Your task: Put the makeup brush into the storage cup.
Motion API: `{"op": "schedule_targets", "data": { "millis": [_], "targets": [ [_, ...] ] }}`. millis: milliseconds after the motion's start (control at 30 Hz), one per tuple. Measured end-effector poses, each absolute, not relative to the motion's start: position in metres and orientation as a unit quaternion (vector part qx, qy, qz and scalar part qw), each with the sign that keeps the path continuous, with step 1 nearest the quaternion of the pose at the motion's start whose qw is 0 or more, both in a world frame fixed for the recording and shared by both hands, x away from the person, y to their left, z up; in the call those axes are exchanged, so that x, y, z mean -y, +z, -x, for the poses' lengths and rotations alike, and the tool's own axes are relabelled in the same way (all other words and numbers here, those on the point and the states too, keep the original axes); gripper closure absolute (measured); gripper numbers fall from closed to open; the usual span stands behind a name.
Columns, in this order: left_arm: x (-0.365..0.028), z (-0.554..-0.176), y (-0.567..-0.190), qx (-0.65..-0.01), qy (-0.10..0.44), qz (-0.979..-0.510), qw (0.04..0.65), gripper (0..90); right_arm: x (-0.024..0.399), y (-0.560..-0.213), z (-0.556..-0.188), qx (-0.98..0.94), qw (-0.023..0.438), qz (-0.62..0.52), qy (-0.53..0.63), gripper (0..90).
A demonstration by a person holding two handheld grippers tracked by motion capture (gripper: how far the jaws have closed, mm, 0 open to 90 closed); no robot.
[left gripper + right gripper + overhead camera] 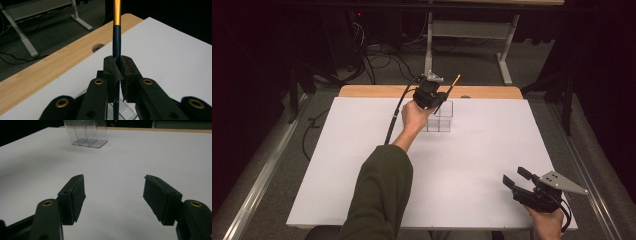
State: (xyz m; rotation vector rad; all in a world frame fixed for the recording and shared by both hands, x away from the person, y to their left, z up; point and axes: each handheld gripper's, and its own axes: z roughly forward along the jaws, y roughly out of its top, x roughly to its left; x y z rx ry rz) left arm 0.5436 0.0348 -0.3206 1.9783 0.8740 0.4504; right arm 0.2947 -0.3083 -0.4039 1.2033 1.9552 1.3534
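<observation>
Pen (116,37) stands clamped between the fingers (110,70) of the left gripper (435,102), its dark blue barrel pinched upright in the pads and its orange end rising above them. In the high view the orange end (455,81) sticks up and to the right past the gripper body. The left gripper hangs over the clear holder (440,117) at the far middle of the counter (362,150); in the left gripper view the pen's lower end runs down toward the clear plastic below the jaws, though whether the tip is inside a compartment cannot be told. The holder is a small box of clear walls split into compartments, standing on the white sheet near the wooden far edge (377,91).

Right gripper (515,177) rests at the near right corner of the counter, well apart from the holder, its fingers (75,195) spread wide with nothing between them. Its own view looks across the white surface toward the holder (87,135).
</observation>
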Motion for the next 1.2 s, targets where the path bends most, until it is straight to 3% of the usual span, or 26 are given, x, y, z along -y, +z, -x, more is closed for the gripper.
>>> {"op": "schedule_targets", "data": {
  "millis": [1133,1167,1200],
  "targets": [
    [-0.044,-0.535,-0.339,-0.362,0.179,-0.807,0.432,83.6,0.305,-0.404,-0.296,-0.719,0.236,-0.433,0.490,35.7],
    [-0.044,-0.535,-0.339,-0.360,0.183,-0.808,0.429,89.5,0.305,-0.404,-0.295,-0.718,0.235,-0.434,0.490,35.7],
    [-0.044,-0.535,-0.340,-0.362,0.180,-0.807,0.430,89.6,0.305,-0.404,-0.296,-0.719,0.235,-0.433,0.490,35.8]
  ]
}}
